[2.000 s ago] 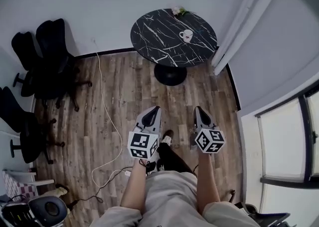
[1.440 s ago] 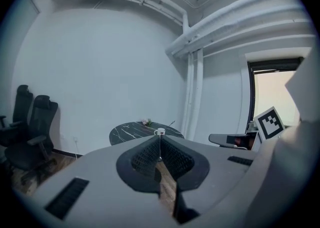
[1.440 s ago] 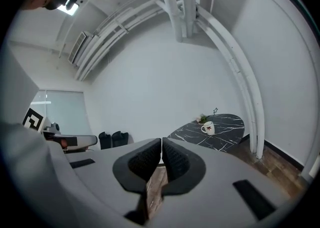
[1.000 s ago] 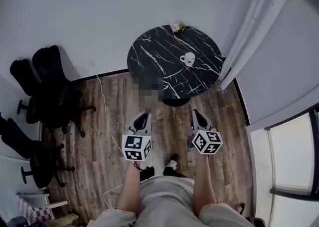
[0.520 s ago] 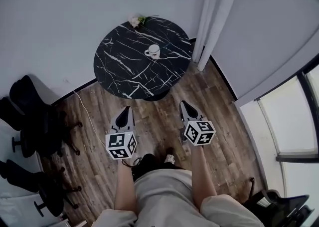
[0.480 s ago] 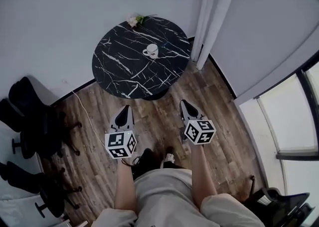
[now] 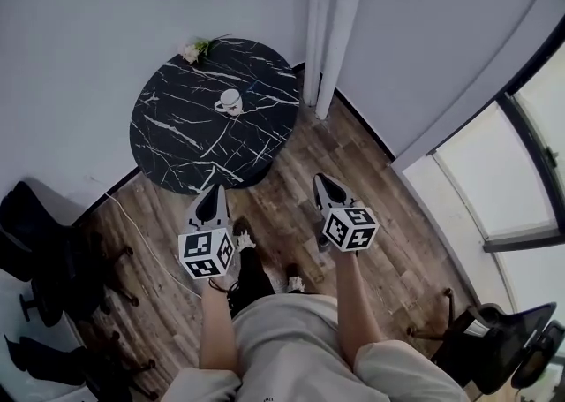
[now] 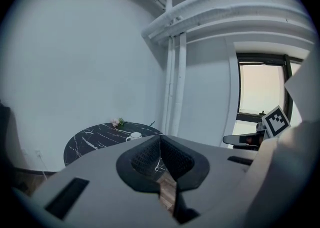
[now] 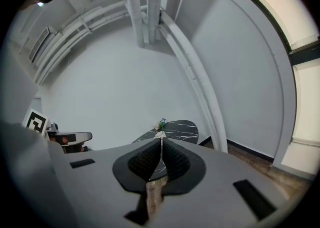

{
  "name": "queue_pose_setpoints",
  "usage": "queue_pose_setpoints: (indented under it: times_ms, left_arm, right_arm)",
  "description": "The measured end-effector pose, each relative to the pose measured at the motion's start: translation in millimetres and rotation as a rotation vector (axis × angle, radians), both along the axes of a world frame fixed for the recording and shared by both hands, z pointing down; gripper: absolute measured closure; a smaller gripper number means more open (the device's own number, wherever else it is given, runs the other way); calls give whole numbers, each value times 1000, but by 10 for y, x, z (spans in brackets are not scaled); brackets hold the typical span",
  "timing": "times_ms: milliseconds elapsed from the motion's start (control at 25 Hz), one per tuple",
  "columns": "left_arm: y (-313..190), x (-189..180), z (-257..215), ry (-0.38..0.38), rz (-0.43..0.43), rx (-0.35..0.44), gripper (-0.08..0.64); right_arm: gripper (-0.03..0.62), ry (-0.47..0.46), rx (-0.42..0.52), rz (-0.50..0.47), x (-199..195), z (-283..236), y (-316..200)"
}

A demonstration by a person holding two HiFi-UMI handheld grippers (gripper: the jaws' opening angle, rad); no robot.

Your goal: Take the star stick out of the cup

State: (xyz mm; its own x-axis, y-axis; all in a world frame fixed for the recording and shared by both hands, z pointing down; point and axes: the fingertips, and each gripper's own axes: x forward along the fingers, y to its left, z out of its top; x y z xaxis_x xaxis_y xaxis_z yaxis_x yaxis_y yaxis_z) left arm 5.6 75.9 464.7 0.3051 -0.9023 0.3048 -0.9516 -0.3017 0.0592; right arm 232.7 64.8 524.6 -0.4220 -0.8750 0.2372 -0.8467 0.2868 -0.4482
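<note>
Nothing of the job is done yet: the star stick (image 9: 162, 121) stands in the cup (image 7: 229, 102) on the round table (image 7: 172, 140), past its middle. My left gripper (image 7: 212, 200) and right gripper (image 7: 320, 186) hang well short of the table's near edge, jaws pressed together on nothing. Approach, opening, grasp and lift are all left.
</note>
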Motion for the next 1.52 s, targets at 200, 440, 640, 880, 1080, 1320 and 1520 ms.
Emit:
queue_pose_setpoints:
  times_ms: [200,440,640,880,1080,1320,1520]
  left_arm:
    - [-386,-113,-97,24,29,25,538]
    - [-1025,-304,-182,43,68,27,538]
    - [-1533,-686,-269,81,56,33,538]
    - [-2016,-1142,-110,117,52,0,538]
    - [-2341,-1413,-87,148,79,-7,538]
    - [-2661,-1918,-81,173,84,-12,538]
    - [-2796,-2296,-18,180,84,-10,538]
  right_arm:
    - [557,23,4,42,11,-66,-222]
    - [557,-9,-17,107,-110,-72,-730]
    - [557,-16,-31,133,-393,-83,-1110]
    - [557,15,-52,137,-810,-35,-1485]
    - [557,20,-63,156,-1114,-12,-1776]
    - [557,-16,-59,192,-1538,17,-2110]
    - [557,-3,-70,217,-1846,171,-2238]
